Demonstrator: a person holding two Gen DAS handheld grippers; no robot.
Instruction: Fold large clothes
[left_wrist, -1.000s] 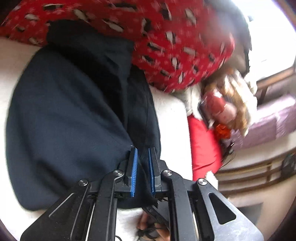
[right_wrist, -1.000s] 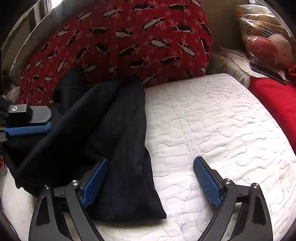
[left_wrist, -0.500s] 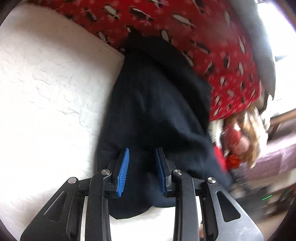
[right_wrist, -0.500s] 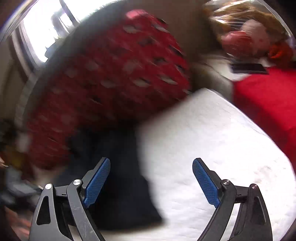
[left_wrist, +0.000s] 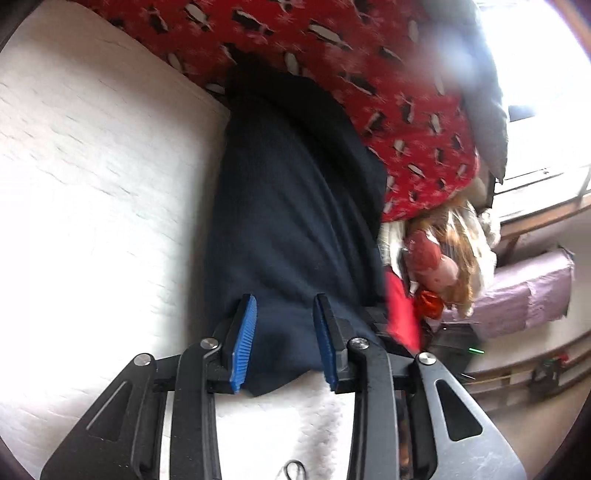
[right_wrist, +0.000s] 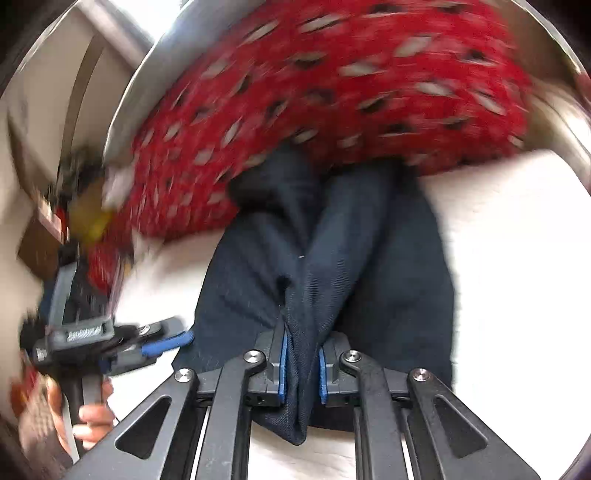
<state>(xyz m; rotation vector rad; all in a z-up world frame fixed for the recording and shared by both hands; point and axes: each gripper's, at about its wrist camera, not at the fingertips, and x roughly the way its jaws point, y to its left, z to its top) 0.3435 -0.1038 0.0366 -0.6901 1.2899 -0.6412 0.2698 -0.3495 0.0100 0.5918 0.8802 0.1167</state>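
Dark garment (left_wrist: 291, 221) runs lengthwise away toward the red pillow (left_wrist: 369, 74); right gripper (right_wrist: 301, 363) closing, pinching its near end; left gripper (left_wrist: 284, 332) opening astride it

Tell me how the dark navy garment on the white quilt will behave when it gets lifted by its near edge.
Probably floppy: the navy garment bunches into soft folds where the right gripper is closing its jaws on it. It likely hangs and drags rather than holding shape, since it drapes flat over the white quilt. Its far end lies against the red cushion, so it may catch there.
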